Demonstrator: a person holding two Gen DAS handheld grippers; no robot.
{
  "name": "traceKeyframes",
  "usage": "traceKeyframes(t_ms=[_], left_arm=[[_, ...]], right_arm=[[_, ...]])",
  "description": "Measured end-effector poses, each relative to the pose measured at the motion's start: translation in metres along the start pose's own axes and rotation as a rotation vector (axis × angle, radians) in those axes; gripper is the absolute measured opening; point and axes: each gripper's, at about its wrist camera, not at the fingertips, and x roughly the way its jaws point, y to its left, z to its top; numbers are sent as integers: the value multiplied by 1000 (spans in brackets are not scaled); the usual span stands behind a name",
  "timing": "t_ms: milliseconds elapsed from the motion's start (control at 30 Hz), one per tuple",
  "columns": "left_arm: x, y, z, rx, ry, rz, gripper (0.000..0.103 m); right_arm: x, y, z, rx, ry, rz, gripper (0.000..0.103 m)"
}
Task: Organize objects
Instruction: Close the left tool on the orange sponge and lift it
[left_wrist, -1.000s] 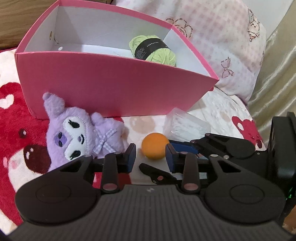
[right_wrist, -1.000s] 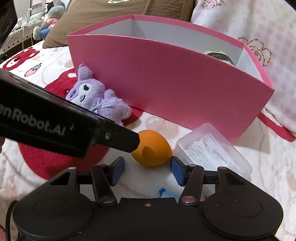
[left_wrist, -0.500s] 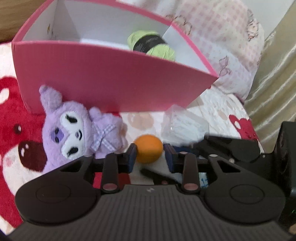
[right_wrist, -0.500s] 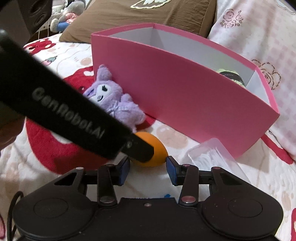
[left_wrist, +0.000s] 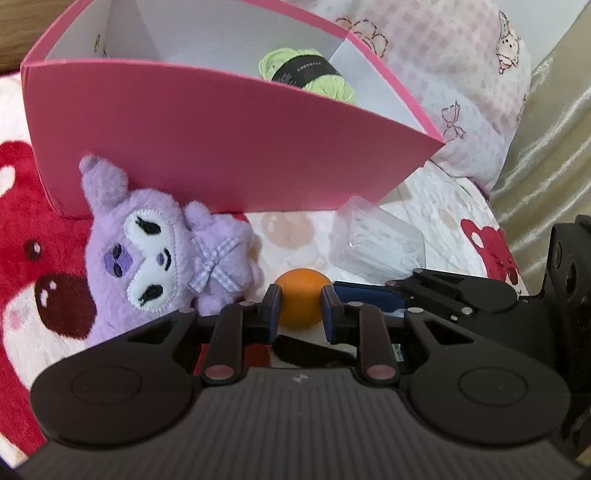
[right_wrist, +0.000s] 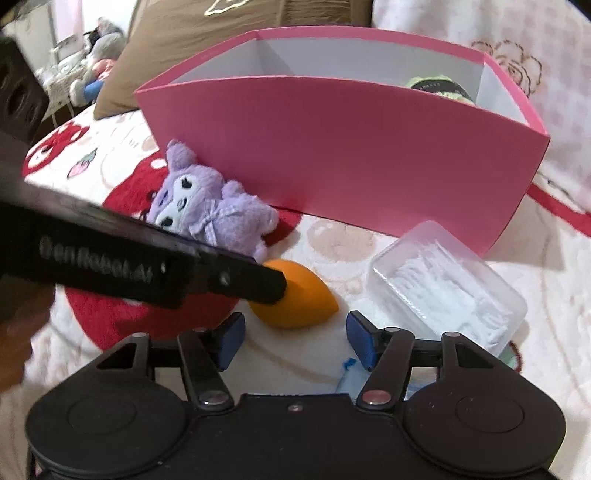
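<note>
An orange egg-shaped sponge (left_wrist: 299, 301) lies on the bedspread in front of the pink box (left_wrist: 221, 140). My left gripper (left_wrist: 300, 310) is shut on it, with both blue pads pressed to its sides. In the right wrist view the sponge (right_wrist: 299, 302) lies just ahead of my right gripper (right_wrist: 295, 341). Its jaws are opening, and nothing is pressed between the pads. A left gripper finger (right_wrist: 240, 277) crosses that view and covers the sponge's left end. A purple plush toy (left_wrist: 155, 251) leans against the box front.
A green yarn ball (left_wrist: 306, 74) sits inside the pink box (right_wrist: 351, 155), at its right end. A clear plastic case of white picks (right_wrist: 443, 288) lies right of the sponge. Pillows lie behind the box. The plush (right_wrist: 210, 210) is left of the sponge.
My left gripper's pads closed in onto the orange sponge. The right gripper's jaws first narrowed near the sponge, then spread wide apart. Both views tilted a little.
</note>
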Motion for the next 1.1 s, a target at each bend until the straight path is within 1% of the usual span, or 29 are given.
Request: traceKeyframes(t_ms=[33, 67, 100, 133, 167, 200, 267, 367, 500, 600, 667, 867, 967, 1033, 1100], left_arm=[[0, 5, 1, -44, 17, -29, 22], [0, 9, 1, -84, 27, -63, 22], [0, 13, 2, -112, 27, -82, 22], [-1, 14, 2, -113, 25, -76, 22], [0, 13, 2, -101, 25, -52, 22], [0, 11, 1, -89, 24, -37, 22], [1, 11, 1, -100, 27, -42, 23], [-1, 4, 1, -76, 30, -22, 22], [-4, -3, 1, -54, 31, -7, 22], [-9, -9, 0, -31, 27, 0, 23], [-11, -12, 0, -27, 34, 4, 23], [-21, -16, 2, -52, 47, -7, 26], [-28, -23, 2, -19, 47, 16, 26], [-38, -27, 4, -10, 25, 13, 26], [-46, -32, 8, 9, 23, 17, 26]], right_arm=[[-2, 4, 0, 8, -4, 7, 68], [5, 5, 6, 7, -6, -6, 68], [8, 10, 6, -13, -5, -38, 67], [21, 16, 4, -35, -3, -63, 65], [22, 18, 2, -63, -10, -87, 65], [17, 12, 1, -73, -19, -90, 65], [16, 11, -1, -66, -24, -86, 65], [12, 9, 0, -58, -26, -70, 64], [3, 7, -1, -62, -39, -53, 58], [0, 10, 4, -64, -48, -44, 58], [-10, 6, 2, -56, -55, -42, 58], [-34, 14, -3, -58, -67, -30, 58], [-38, 15, 4, -71, -85, -20, 58], [-45, 18, 5, -78, -97, -14, 59], [-49, 21, 9, -79, -113, -14, 59]])
